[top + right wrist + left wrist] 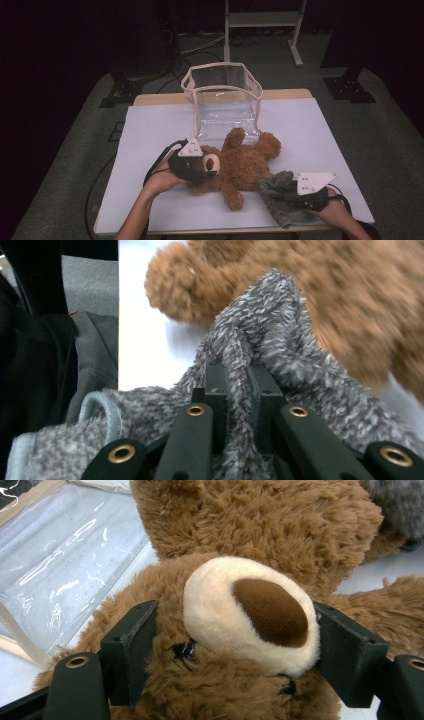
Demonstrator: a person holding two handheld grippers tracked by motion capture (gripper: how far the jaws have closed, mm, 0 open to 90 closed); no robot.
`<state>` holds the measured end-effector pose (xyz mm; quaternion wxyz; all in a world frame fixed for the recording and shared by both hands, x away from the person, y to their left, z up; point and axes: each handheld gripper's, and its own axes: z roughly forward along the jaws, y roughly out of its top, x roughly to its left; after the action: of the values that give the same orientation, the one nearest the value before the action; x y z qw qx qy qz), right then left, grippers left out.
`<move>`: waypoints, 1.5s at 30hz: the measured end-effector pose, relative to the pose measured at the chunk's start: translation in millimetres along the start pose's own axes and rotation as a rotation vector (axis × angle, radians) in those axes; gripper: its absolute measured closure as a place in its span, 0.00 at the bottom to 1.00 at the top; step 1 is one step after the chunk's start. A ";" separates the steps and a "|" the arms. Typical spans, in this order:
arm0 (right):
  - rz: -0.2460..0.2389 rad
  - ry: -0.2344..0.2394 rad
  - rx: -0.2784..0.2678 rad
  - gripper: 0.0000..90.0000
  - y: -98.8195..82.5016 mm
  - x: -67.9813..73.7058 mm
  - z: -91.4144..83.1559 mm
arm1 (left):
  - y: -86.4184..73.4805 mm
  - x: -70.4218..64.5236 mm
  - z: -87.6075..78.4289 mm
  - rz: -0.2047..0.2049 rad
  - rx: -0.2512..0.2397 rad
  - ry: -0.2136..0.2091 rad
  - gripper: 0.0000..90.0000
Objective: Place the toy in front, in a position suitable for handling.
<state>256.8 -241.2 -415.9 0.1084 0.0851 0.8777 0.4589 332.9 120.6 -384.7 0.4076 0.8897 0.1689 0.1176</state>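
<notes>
Left gripper (pixel 200 172) clamped on head of teddy bear (pixel 240 162), jaws either side of muzzle (pixel 250 612), pinning bear at mat centre. Right gripper (pixel 295 196) pinched shut on fold of grey fuzzy cloth (pixel 280 192) at 4 o'clock of bear, touching its leg, probably for dressing. Clear bag (pixel 222 95) at 12 o'clock.

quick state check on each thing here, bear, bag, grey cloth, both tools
brown plush teddy bear: lying on the white table cover, head clamped.
clear plastic bag with cream trim: upright, mouth open.
fuzzy grey cloth: bunched, a fold pinched.
left tool: shut on the bear's head.
right tool: shut on the cloth.
</notes>
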 end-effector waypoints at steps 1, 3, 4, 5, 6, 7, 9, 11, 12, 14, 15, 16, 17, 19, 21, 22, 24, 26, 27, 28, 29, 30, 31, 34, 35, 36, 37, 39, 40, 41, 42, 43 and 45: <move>-0.011 0.014 -0.003 0.90 4.1 0.0 5.6 | -0.3 -0.2 -0.3 0.003 0.002 -0.002 0.27; -0.028 0.036 0.002 0.90 11.0 1.9 15.7 | -1.0 -0.7 -0.8 0.002 0.002 -0.005 0.27; -0.041 0.041 0.010 0.90 12.4 2.8 18.3 | -1.3 -0.7 -1.0 0.001 0.001 -0.005 0.27; -0.042 0.041 0.014 0.90 12.4 3.6 19.2 | -1.6 -0.5 -1.2 0.002 0.000 -0.007 0.27; -0.039 0.041 0.015 0.90 11.1 4.0 18.8 | -1.7 -0.5 -1.4 0.004 0.001 -0.009 0.27; -0.030 0.038 0.012 0.90 8.8 3.9 16.8 | -1.7 -0.6 -1.6 0.008 0.002 -0.010 0.27; -0.004 0.026 0.003 0.90 1.5 3.6 9.9 | -1.3 -1.1 -1.7 0.017 0.007 -0.013 0.27; 0.028 0.007 -0.006 0.90 -8.2 2.6 -0.4 | -1.2 -1.6 -1.6 0.021 0.008 -0.013 0.27; 0.049 -0.002 -0.011 0.90 -12.2 2.0 -5.2 | -1.2 -1.6 -1.5 0.020 0.007 -0.014 0.27; 0.071 -0.021 -0.021 0.90 -17.7 0.0 -12.9 | -1.2 -1.6 -1.3 0.020 0.007 -0.015 0.27; 0.082 -0.035 -0.026 0.90 -20.0 -2.4 -17.6 | -1.3 -1.6 -1.2 0.020 0.006 -0.015 0.27; 0.087 -0.042 -0.033 0.90 -20.8 -4.2 -19.8 | -1.3 -1.6 -1.1 0.020 0.006 -0.015 0.27; 0.098 -0.052 -0.043 0.90 -20.9 -7.6 -22.2 | -1.3 -2.0 -0.8 0.022 0.005 -0.017 0.27; 0.097 -0.058 -0.056 0.90 -17.5 -13.3 -21.4 | -1.5 -2.4 -0.8 0.028 0.006 -0.020 0.27; 0.095 -0.048 -0.071 0.90 -10.8 -18.4 -16.1 | -2.1 -2.9 -1.1 0.031 0.006 -0.022 0.27; 0.091 -0.043 -0.077 0.90 -6.7 -20.8 -12.3 | -2.5 -3.0 -1.3 0.033 0.007 -0.023 0.27; 0.079 -0.030 -0.086 0.90 1.7 -24.0 -4.4 | -3.3 -3.6 -1.5 0.031 0.004 -0.024 0.27; 0.071 -0.019 -0.090 0.90 7.0 -24.9 0.6 | -4.1 -3.6 -2.3 0.036 0.005 -0.028 0.27; 0.066 -0.015 -0.089 0.90 8.6 -24.6 2.7 | -4.4 -3.8 -2.6 0.039 0.007 -0.029 0.27; 0.066 -0.014 -0.088 0.90 8.0 -24.3 3.4 | -4.5 -4.4 -3.0 0.041 0.007 -0.032 0.27; 0.073 -0.013 -0.088 0.90 5.9 -23.9 3.0 | -4.6 -5.0 -3.1 0.047 0.008 -0.035 0.27; 0.080 -0.013 -0.088 0.90 2.8 -23.6 1.9 | -4.5 -5.5 -3.1 0.052 0.009 -0.036 0.27; 0.084 -0.014 -0.088 0.90 0.0 -23.6 0.8 | -4.3 -6.6 -3.1 0.053 0.012 -0.035 0.27; 0.120 -0.020 -0.100 0.90 -10.4 -25.3 -5.5 | -3.4 -6.7 -2.6 0.057 0.015 -0.033 0.27; 0.126 -0.025 -0.100 0.90 -11.6 -26.4 -7.1 | -3.2 -6.5 -2.3 0.057 0.015 -0.034 0.27; 0.126 -0.028 -0.099 0.90 -10.8 -27.8 -8.1 | -3.1 -6.3 -2.1 0.057 0.015 -0.034 0.27; 0.124 -0.028 -0.103 0.90 -8.6 -29.0 -8.2 | -3.1 -6.2 -2.1 0.057 0.015 -0.035 0.27; 0.114 -0.030 -0.103 0.90 -2.0 -31.5 -6.8 | -3.3 -6.2 -2.3 0.061 0.014 -0.035 0.27; 0.103 -0.031 -0.108 0.90 2.6 -33.5 -5.1 | -3.6 -6.3 -2.5 0.063 0.013 -0.036 0.27; 0.092 -0.031 -0.114 0.90 8.8 -36.4 -2.9 | -3.9 -6.3 -2.8 0.064 0.013 -0.036 0.27; 0.084 -0.033 -0.119 0.90 13.8 -38.8 -0.8 | -4.2 -6.3 -2.9 0.064 0.011 -0.037 0.27; 0.080 -0.033 -0.124 0.90 17.3 -40.6 1.2 | -4.8 -6.3 -2.9 0.063 0.006 -0.037 0.27; 0.068 -0.030 -0.133 0.90 25.2 -44.9 8.0 | -5.8 -6.2 -3.6 0.060 0.004 -0.035 0.27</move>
<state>303.4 -231.9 -394.6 0.1113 0.1146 0.8401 0.5184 324.7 124.1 -387.2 0.4049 0.8971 0.1350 0.1138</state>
